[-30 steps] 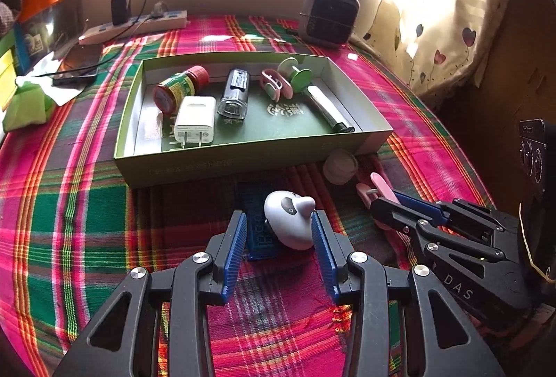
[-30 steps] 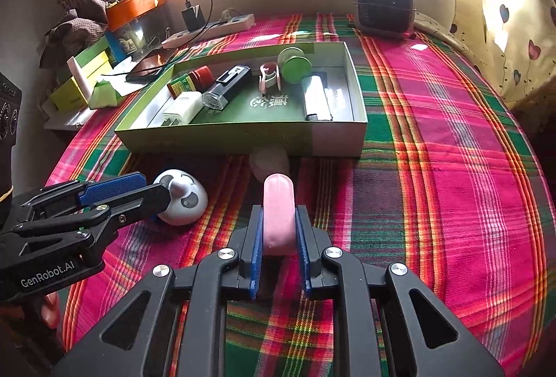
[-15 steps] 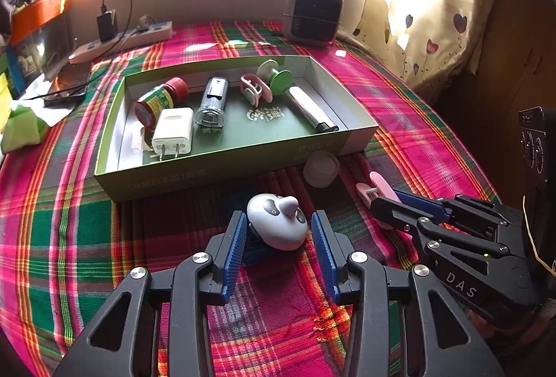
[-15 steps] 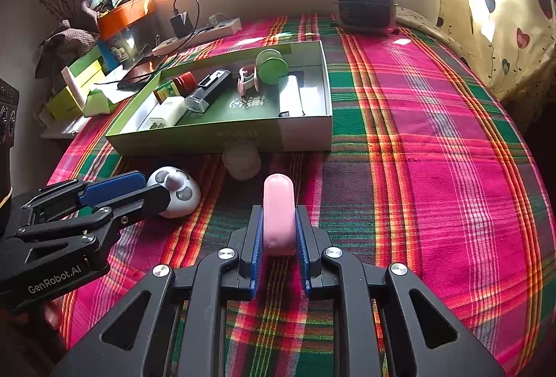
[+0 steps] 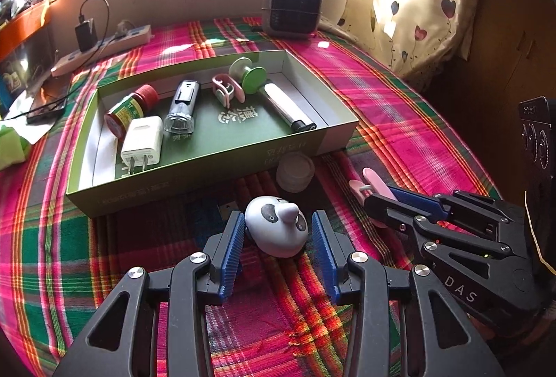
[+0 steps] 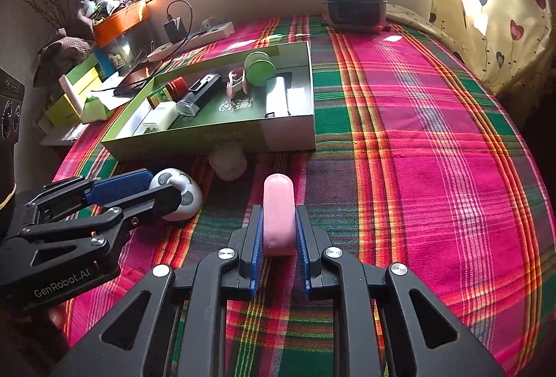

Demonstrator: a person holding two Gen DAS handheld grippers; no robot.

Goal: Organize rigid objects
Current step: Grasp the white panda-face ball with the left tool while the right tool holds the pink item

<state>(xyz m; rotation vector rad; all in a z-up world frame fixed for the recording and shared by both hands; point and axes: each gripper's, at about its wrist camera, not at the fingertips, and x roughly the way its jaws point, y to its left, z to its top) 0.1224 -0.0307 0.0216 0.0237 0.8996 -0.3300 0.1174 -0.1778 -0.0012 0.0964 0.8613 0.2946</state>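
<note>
With left gripper apart around the panda-faced domed toy on the plaid cloth before the green tray, and right gripper clamped on the pink clip: rigid, smooth, probably light; grasp low across widest flanks.

The right gripper is clamped on a pink clip that points toward the green box on the plaid cloth. At the left, the left gripper has its 2 fingers around a white panda-faced object. A small translucent round container sits just in front of the box wall.
</note>
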